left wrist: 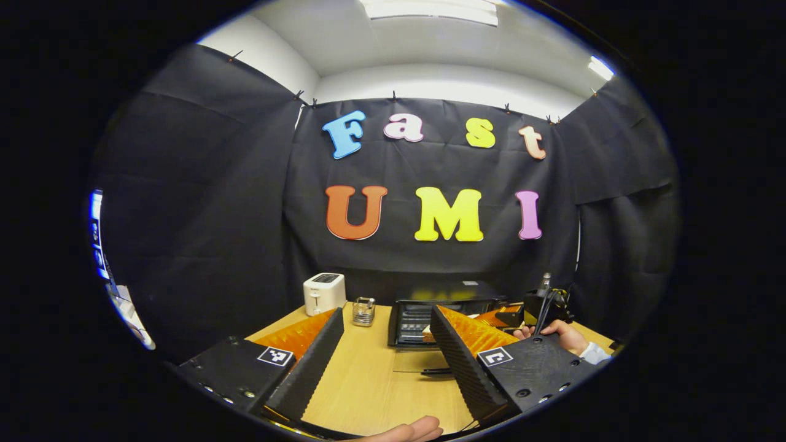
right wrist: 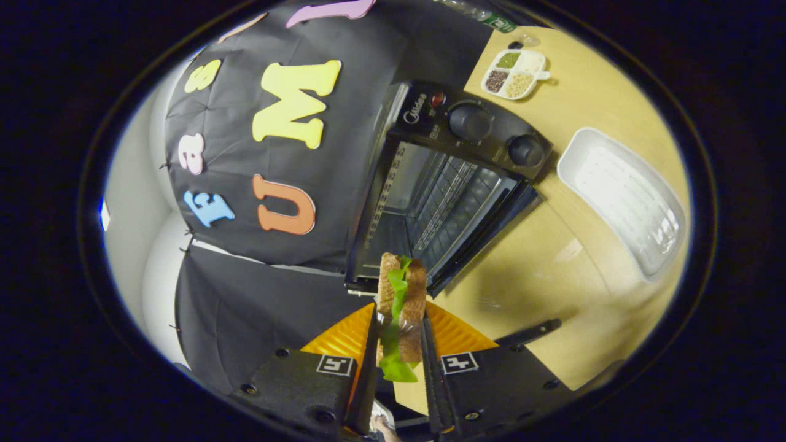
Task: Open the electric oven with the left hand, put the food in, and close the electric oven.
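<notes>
In the right gripper view, the right gripper (right wrist: pixel 399 344) at the bottom centre is closed down to a narrow gap, both fingers pressing a sandwich (right wrist: pixel 400 307) with green lettuce between them. The sandwich sits just in front of the electric oven (right wrist: pixel 442 190), whose door hangs open at mid-frame. In the left gripper view, the left gripper (left wrist: pixel 384 350) at the bottom stands wide apart and empty above the wooden table (left wrist: pixel 374 380).

The oven (right wrist: pixel 442 184) stands open, its door (right wrist: pixel 485 236) dropped flat and its rack (right wrist: pixel 448 202) bare. The white tray (right wrist: pixel 623 199) sits beside it, flanking the approach.
</notes>
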Action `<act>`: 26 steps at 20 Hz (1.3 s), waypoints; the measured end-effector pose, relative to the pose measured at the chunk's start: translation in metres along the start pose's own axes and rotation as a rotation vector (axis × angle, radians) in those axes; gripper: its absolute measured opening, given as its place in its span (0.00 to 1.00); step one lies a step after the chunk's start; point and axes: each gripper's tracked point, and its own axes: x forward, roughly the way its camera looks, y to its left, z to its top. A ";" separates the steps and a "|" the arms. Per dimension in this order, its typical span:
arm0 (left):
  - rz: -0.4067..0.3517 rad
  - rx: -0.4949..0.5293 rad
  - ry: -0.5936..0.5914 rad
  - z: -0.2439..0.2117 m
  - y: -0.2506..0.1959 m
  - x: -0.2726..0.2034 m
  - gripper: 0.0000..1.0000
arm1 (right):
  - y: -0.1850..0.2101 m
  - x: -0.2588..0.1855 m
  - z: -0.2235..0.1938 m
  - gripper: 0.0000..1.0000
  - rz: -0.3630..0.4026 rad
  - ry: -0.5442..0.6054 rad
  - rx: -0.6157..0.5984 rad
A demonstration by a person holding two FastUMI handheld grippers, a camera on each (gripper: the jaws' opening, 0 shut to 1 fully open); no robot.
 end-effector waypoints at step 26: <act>-0.026 -0.039 0.124 -0.052 0.024 0.042 0.93 | -0.031 0.135 0.097 0.75 -0.193 -0.439 -0.411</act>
